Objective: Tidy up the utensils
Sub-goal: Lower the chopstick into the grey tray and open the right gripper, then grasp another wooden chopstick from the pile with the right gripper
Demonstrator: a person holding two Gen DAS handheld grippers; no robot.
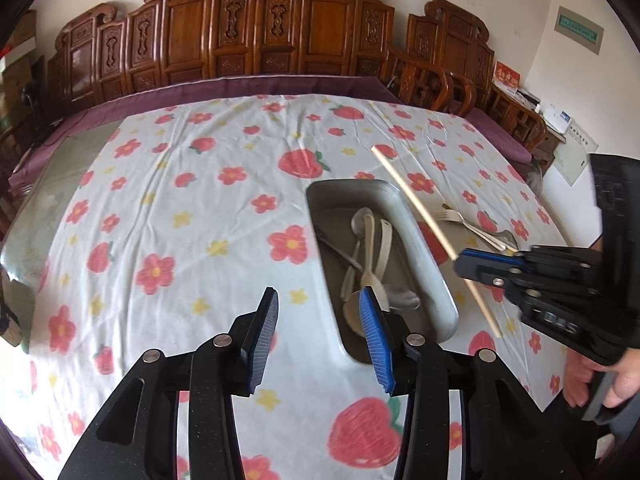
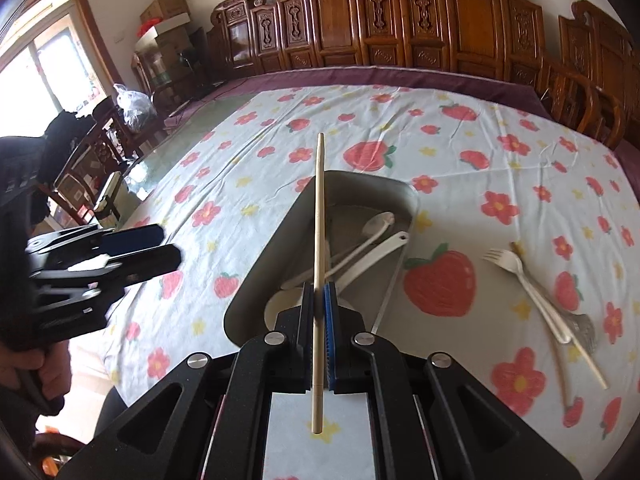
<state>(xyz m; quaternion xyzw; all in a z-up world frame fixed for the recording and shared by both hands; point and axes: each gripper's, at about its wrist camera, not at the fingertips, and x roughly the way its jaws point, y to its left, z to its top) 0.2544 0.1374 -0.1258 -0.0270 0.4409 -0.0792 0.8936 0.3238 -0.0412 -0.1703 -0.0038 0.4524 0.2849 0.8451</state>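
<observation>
- Pinching a single wooden chopstick (image 2: 319,240) near its thick end, the right gripper (image 2: 319,312) is seen with its jaws clamped on it.
- The chopstick is held above the grey metal tray (image 2: 256,264), which lies just ahead of and below that gripper.
- Spoons (image 2: 374,240) are seen lying crossed inside the tray.
- Forks (image 2: 532,292) are seen on the strawberry-print tablecloth (image 2: 500,152), to the right of the right gripper.
- The left gripper (image 1: 318,332) is held with its jaws apart and nothing between them; the tray's near end lies just ahead to its right.
</observation>
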